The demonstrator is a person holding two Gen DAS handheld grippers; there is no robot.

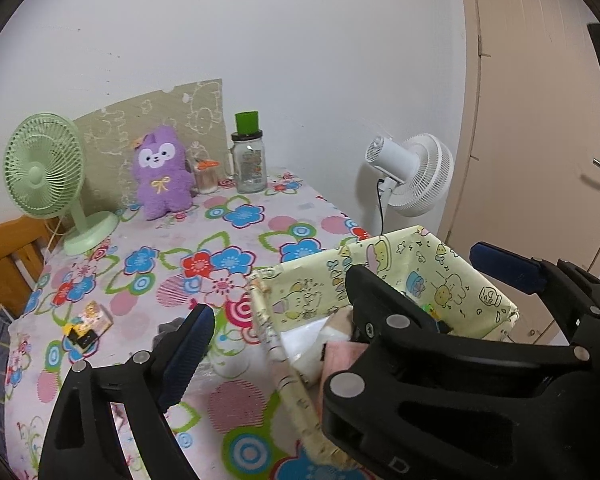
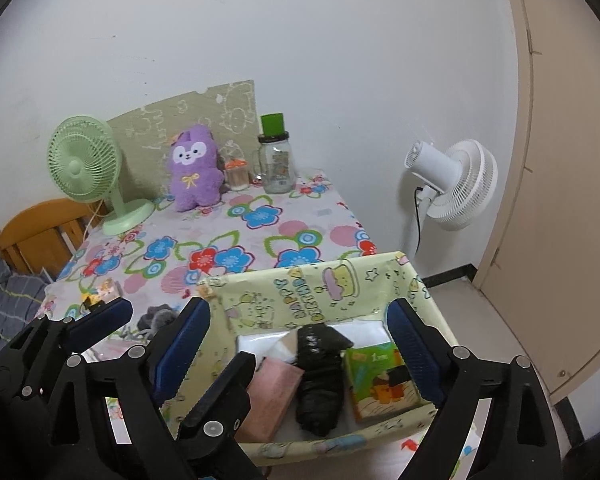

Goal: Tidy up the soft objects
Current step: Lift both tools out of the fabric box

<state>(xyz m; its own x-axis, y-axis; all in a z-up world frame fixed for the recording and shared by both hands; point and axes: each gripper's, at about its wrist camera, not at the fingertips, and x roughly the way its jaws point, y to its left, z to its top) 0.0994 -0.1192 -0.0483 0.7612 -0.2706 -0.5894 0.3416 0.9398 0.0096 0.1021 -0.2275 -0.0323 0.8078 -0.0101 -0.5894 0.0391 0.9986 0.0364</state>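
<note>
Two grippers, left (image 1: 340, 284) & right (image 2: 300, 332), both released, nothing held. Box (image 2: 308, 284) w/ soft items sat at surface's (image 2: 220, 216) near-right corner, overhanging edge; a nudge could've tipped it. Grey cloth (image 2: 158, 318) lay outside, near-left of box.

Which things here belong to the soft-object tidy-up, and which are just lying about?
Job:
- yellow patterned box
- pink cloth, black bundle and white pack inside it
- grey soft item on the tablecloth
- purple plush, possibly

Lying about:
- green fan
- white fan
- glass jar
- small orange-lidded container
</note>
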